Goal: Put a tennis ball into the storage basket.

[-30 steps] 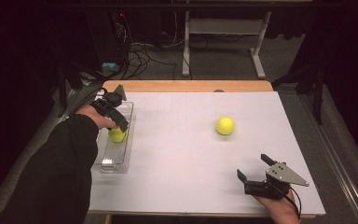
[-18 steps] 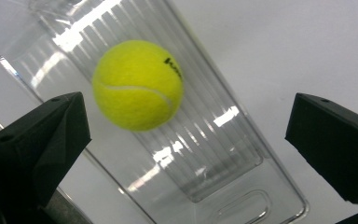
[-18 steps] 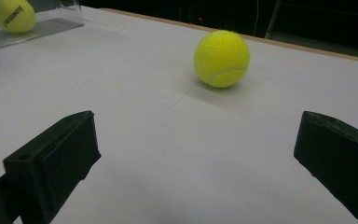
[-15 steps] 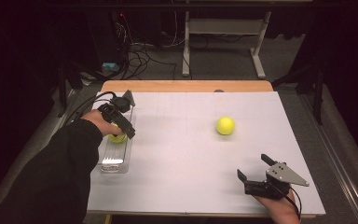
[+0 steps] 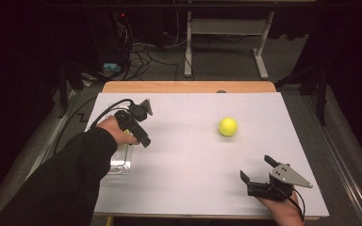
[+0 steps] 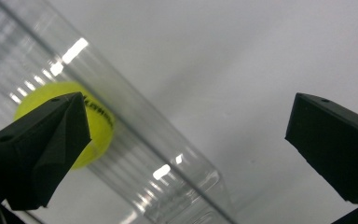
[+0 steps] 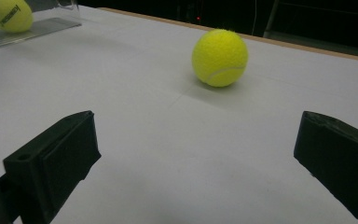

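**Inspection: one ball binned, second ball awaiting pickup**

I held my left gripper [image 5: 139,132] above the clear plastic bin [image 5: 120,165] at the left side of the white surface [image 5: 188,155]. Its fingers [image 6: 46,144] stood wide apart and gripped nothing. In the left gripper view, one tennis ball [image 6: 95,126] lay inside the bin, seen through its transparent wall, below and apart from my fingers.

My right gripper [image 5: 259,178] rested low at the near right corner of the surface. Its fingers [image 7: 56,158] were likewise spread wide and empty. The second tennis ball [image 5: 228,126] sat in the open on the surface, toward the far right, well apart from the bin and some way ahead of my right gripper. The right gripper view showed this ball [image 7: 220,58] roughly centred between the fingers but well beyond them.

Judgement: the first ball's placement appeared complete, and the step in hand was the release and clearing of the left gripper from the bin. The next move called for my right gripper to advance toward the loose ball, keep the fingers spread until they straddled it, then close squarely, since a round ball could roll off under a glancing touch.
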The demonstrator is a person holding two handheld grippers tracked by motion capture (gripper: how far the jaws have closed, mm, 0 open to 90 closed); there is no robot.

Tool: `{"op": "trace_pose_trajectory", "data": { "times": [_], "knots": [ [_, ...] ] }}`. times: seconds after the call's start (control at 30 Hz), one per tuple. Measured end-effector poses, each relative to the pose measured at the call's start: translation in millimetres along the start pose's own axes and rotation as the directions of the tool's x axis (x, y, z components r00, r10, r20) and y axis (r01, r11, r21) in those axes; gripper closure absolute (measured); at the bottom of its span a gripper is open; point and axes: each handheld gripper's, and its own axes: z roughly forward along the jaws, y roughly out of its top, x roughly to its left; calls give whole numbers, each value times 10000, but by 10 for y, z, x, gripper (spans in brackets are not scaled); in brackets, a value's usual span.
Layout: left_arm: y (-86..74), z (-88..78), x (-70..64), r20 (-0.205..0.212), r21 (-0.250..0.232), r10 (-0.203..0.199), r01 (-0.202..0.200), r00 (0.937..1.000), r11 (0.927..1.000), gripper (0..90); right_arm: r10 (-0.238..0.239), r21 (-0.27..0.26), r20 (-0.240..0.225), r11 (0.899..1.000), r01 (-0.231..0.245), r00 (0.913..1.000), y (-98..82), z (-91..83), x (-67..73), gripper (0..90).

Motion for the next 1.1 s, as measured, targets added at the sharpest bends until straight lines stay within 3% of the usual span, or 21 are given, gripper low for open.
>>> {"op": "trace_pose_trajectory", "data": {
  "times": [0.23, 0.53, 0.73, 1.1],
  "knots": [
    [21, 22, -369, 340, -322, 751, -740, 9966, 9967, 5, 55, 92, 33, 9999, -55, 10000, 2, 52, 0, 0],
    [4, 125, -667, 497, -419, 1404, -1384, 9888, 9895, 6, 149, 131, 101, 9998, -150, 9998, -8, 67, -13, 0],
    [29, 294, -811, 790, -236, 1662, -1648, 9829, 9860, 5, 308, 226, 400, 9992, -317, 9987, 97, 214, -41, 0],
    [37, 267, -858, 734, -300, 1753, -1736, 9818, 9844, 5, 319, 937, 944, 9948, -408, 9950, 399, 707, -259, 0]
  ]
}}
